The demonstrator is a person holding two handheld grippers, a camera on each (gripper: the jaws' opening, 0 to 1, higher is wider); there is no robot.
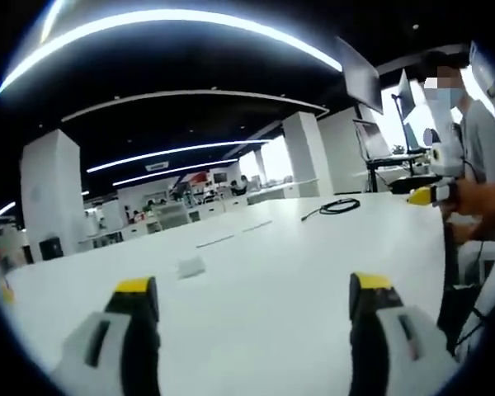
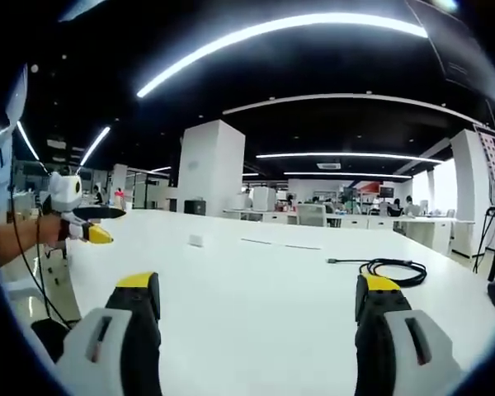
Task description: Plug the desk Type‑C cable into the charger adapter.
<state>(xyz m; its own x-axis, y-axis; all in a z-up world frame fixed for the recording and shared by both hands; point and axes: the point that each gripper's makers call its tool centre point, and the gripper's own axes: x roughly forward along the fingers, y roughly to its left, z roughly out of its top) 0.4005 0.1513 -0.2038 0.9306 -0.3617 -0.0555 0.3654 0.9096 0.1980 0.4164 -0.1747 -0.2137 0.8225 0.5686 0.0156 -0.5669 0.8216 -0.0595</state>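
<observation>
The left gripper (image 1: 254, 307) hangs low over a broad white table (image 1: 297, 272), its two yellow-tipped jaws spread wide apart with bare tabletop between them. Just beyond the left jaw, a small white charger adapter (image 1: 191, 266) lies flat on the table. Far past it, toward the table's far right side, a black cable (image 1: 337, 206) rests in a loose coil, one end trailing out toward the adapter. At the table's right edge a person (image 1: 478, 157) holds the right gripper (image 1: 433, 186), its yellow tip level with the coil.
</observation>
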